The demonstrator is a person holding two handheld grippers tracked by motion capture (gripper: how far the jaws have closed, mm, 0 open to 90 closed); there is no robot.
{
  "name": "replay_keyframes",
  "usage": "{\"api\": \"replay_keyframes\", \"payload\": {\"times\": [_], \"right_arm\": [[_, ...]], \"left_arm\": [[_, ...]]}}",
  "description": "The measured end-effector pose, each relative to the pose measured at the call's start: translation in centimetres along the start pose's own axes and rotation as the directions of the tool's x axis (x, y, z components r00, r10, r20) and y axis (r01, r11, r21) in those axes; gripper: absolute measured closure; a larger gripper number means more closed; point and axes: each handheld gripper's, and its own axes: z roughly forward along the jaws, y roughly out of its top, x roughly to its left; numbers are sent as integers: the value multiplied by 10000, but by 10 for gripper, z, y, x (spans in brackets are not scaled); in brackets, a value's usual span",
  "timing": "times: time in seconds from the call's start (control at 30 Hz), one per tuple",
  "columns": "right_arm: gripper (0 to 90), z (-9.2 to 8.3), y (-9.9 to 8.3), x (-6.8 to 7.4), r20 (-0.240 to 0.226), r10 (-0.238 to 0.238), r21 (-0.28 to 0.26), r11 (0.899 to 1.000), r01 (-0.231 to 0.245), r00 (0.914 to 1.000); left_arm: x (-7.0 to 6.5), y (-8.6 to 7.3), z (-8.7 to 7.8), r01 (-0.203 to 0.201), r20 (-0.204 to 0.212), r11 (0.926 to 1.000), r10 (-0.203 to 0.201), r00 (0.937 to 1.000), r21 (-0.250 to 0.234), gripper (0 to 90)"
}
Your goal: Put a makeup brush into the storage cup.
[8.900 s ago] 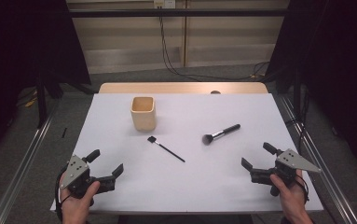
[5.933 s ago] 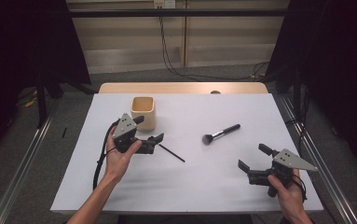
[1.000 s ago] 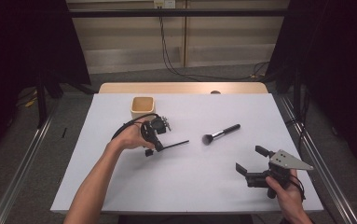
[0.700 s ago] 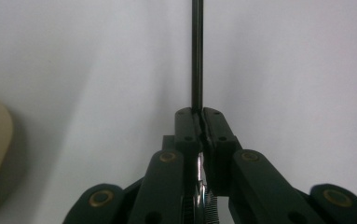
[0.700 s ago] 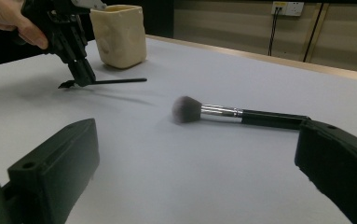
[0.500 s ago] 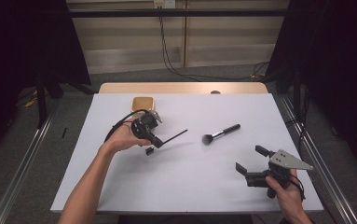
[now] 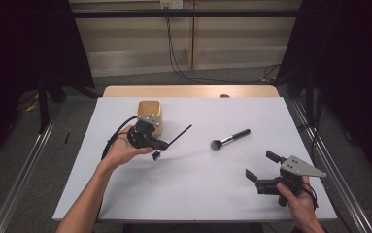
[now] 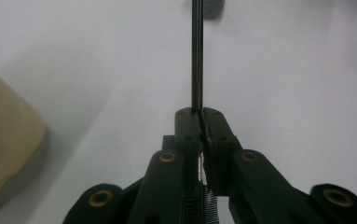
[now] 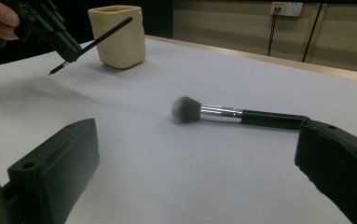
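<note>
A white tabletop (image 7: 193,194) carries few things. A beige square cup (image 7: 150,114) stands upright toward the far left, and in the right gripper view it sits just behind the raised left claw. A fluffy makeup brush (image 7: 229,140) with a black handle and silver ferrule lies flat near the middle, its bristle head pointing toward the person's side and left, well apart from the cup. Beyond the far edge a strip of bare wood shows, with cables hanging against the wall behind.

The left claw (image 7: 160,144) is held above the tabletop just in front of the cup, its cable looping back over the wrist. It is clamped on a thin black brush (image 7: 179,136). In the left gripper view the claw (image 8: 202,122) has its two black jaws pressed together with the thin stick (image 8: 197,51) rising straight out from between their tips. From above, the long part of the stick slants up and away to the right, clear of the tabletop, while a short end pokes out below the jaws on the near side. The stick passes in front of the cup's near corner in the right gripper view without visibly touching it.

The right claw (image 7: 259,166) rests low near the tabletop's near right corner, its jaws spread wide with nothing between them. In its own view the makeup brush (image 9: 223,114) lies ahead, across the gap, its handle end running behind the right-hand jaw.
</note>
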Motion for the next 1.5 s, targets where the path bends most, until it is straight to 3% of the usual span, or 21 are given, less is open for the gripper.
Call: {"api": "replay_keyframes", "payload": {"times": [0.03, 0.1, 0.13, 0.17, 0.2, 0.27, 0.3, 0.4, 0.6, 0.8, 0.87, 0.97, 1.23, 1.5], "right_arm": [[0, 0, 0, 0, -3, 15, 2, 10000, -15, 10000], [0, 0, 0, 0, 14, 43, -10, 10000, -43, 10000], [0, 0, 0, 0, 1, 47, -8, 10000, -47, 10000], [0, 0, 0, 0, 10, 42, -18, 10000, -42, 10000], [0, 0, 0, 0, 16, 41, -32, 10000, -41, 10000], [0, 0, 0, 0, 11, 41, -40, 10000, -41, 10000], [0, 0, 0, 0, 13, 48, -46, 10000, -48, 10000], [0, 0, 0, 0, -4, 42, -36, 10000, -42, 10000], [0, 1, 0, 2, -131, -88, -35, 10000, 88, 9999], [0, 1, 0, 3, -159, -43, -66, 10000, 42, 9999], [0, 1, 1, 3, -152, 0, -117, 9999, -1, 9999], [0, 2, 1, 3, -154, -13, -179, 9998, 10, 9999], [0, 6, 2, 7, -530, -87, -134, 9999, 80, 9986], [0, 13, 6, 17, -1348, -355, -44, 9994, 352, 9902]], "left_arm": [[-1, -3, -3, -119, -387, 9998, 113, 9992, -144, 859], [0, -5, -5, -79, -354, 9994, 67, 9993, -336, 859], [-1, -8, -9, 87, -467, 9968, -124, 9988, -790, 859], [-1, -8, -9, 87, -467, 9968, -124, 9988, -790, 859], [-2, -11, -14, 188, -628, 9933, -260, 9977, -1139, 859], [-3, -12, -16, 233, -822, 9911, -343, 9960, -1314, 859], [-4, -14, -21, 393, -942, 9859, -551, 9940, -1629, 859], [-5, -16, -24, 491, -882, 9820, -661, 9939, -1826, 859], [-19, -27, -32, 501, -224, 9735, -565, 9982, -2232, 859], [-32, -38, -33, 351, -111, 9727, -387, 9992, -2296, 859], [-39, -42, -38, 352, 0, 9673, -364, 9993, -2512, 859], [-44, -46, -40, 437, 98, 9653, -426, 9990, -2575, 859], [-59, -51, -36, 93, 264, 9751, -35, 9996, -2214, 858], [-75, -48, -25, -75, 873, 9845, 231, 9959, -1753, 858]]}}
